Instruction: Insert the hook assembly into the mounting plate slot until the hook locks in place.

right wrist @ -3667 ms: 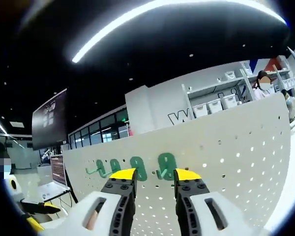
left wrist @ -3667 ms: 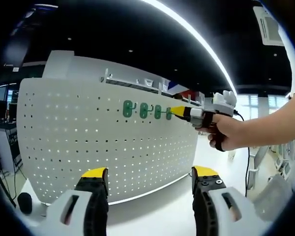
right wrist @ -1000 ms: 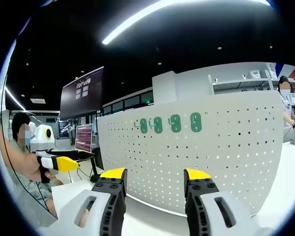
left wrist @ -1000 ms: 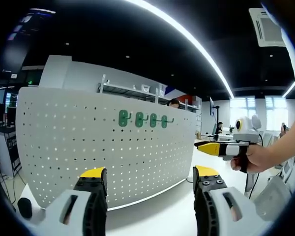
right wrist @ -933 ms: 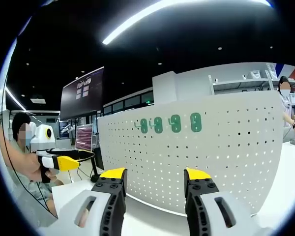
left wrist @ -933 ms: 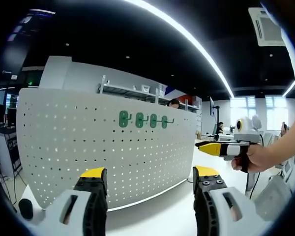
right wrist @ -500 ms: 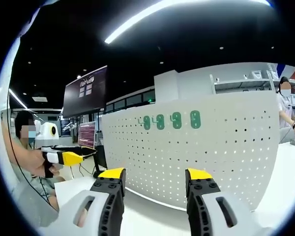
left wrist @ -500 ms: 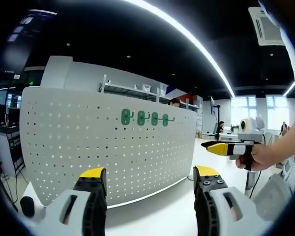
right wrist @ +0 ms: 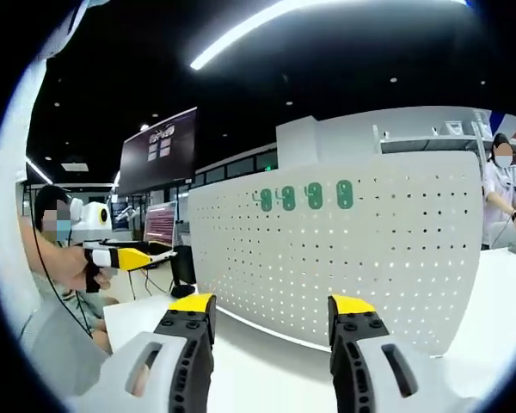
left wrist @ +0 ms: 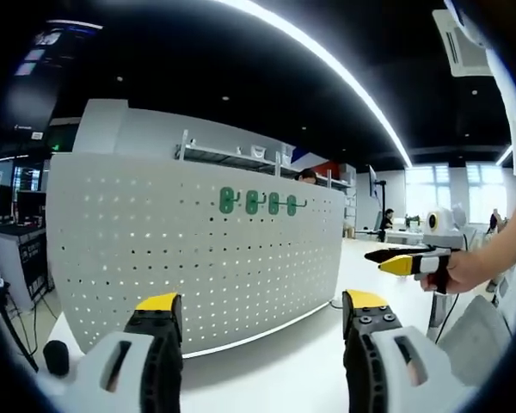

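A white table (left wrist: 284, 361) carries the big white curved pegboard (left wrist: 155, 258) standing upright ahead of me; it is the mounting plate. High on its face four green hooks (left wrist: 262, 203) sit in a row, seated in the holes, well apart from both my claws. My left gripper (left wrist: 258, 303) hangs near the table with jaws apart and nothing between them. My right gripper (right wrist: 263, 303) is likewise spread wide and holds nothing. A small black knob (left wrist: 55, 357) stands at the near left.

White table (left wrist: 267, 366) carries upright perforated mounting plate (left wrist: 155, 258); four green hooks (left wrist: 256, 202) mounted.
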The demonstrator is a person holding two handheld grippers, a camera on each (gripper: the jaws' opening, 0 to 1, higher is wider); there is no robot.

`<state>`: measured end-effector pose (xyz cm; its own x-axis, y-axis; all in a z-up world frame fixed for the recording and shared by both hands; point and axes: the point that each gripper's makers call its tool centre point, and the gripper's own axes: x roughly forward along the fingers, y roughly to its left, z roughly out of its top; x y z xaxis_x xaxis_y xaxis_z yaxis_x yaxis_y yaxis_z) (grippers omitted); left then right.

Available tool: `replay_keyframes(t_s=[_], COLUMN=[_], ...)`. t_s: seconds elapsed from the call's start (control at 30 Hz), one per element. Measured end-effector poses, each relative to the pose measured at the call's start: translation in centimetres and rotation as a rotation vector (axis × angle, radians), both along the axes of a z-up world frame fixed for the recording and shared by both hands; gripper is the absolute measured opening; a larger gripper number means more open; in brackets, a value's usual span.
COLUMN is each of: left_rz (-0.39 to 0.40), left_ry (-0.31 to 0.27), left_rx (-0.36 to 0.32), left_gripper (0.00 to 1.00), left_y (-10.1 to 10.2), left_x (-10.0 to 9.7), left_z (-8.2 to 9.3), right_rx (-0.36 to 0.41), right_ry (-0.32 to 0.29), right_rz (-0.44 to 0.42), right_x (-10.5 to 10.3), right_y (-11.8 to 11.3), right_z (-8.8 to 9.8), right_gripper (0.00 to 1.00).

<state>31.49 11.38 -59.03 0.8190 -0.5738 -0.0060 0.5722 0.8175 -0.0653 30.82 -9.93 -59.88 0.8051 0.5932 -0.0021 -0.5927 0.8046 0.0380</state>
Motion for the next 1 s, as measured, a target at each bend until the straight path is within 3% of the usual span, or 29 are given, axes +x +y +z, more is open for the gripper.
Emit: replay_keyframes(t_s=[0.13,0.6,1.0], left_rz=[0.0,0.023,0.048], left_ry=[-0.003,0.011,0.023], left_rx=[-0.013,0.051,0.039], left_gripper=[0.81,0.86,0.88], left_y=[0.4,2.3,3.4], left_x=[-0.5,-2.1,-3.0], left_z=[-0.1,-1.1,-1.5], right_rx=[0.0,-0.029,-0.027], right_ry=[0.009,0.049,0.059], right_rz=[0.008,-0.008,-0.037], right_x=[-0.7,-2.4,-3.4], right_y=[0.0,-1.8,-3.3], right_z=[-0.5,-2.1,-2.4], right_gripper=[0.52,0.53,0.55])
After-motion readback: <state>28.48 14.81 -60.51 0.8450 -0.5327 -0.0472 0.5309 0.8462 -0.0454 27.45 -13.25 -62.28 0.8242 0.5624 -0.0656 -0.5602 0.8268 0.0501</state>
